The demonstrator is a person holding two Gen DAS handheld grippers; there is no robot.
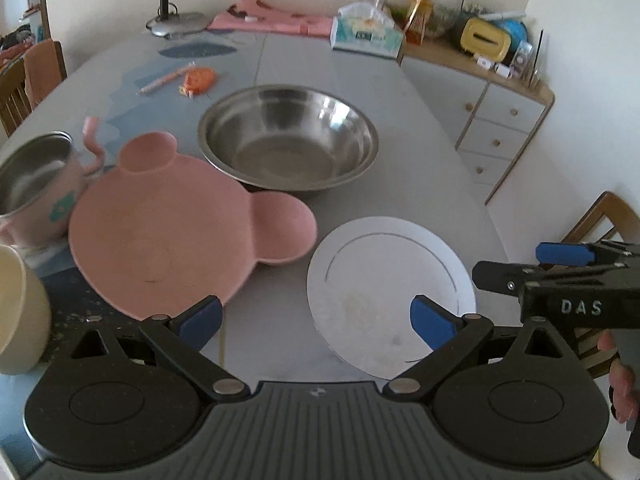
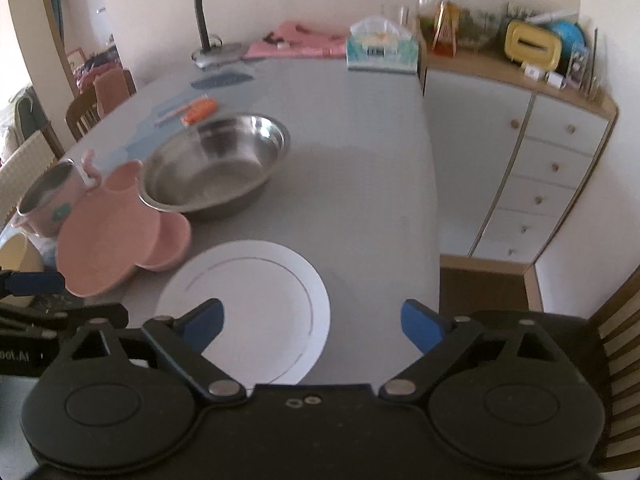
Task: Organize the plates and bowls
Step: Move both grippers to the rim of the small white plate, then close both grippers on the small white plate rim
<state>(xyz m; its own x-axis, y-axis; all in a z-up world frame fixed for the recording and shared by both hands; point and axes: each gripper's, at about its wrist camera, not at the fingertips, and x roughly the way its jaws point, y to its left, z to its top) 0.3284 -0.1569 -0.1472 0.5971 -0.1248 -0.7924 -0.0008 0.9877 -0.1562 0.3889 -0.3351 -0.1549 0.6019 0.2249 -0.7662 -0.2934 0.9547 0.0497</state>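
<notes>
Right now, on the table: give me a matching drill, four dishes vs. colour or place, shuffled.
Things:
1. bear-shaped plate
2. round plate
3. big bowl
4. mug

Descriptions:
A. white, nearest the right gripper
B. steel, middle of the table
C. pink, two ear compartments
D. far left, steel inside, pink handle

Pairs: 1-C, 2-A, 3-B, 4-D

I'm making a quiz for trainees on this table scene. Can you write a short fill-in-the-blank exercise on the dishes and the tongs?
1. The mouse-eared plate is ____ in colour.
2. The large bowl behind it is made of ____.
3. The jaws of the right tongs stand ____, with nothing gripped.
4. The round plate nearest the left tongs is ____.

Missing words: pink; metal; open; white
</notes>
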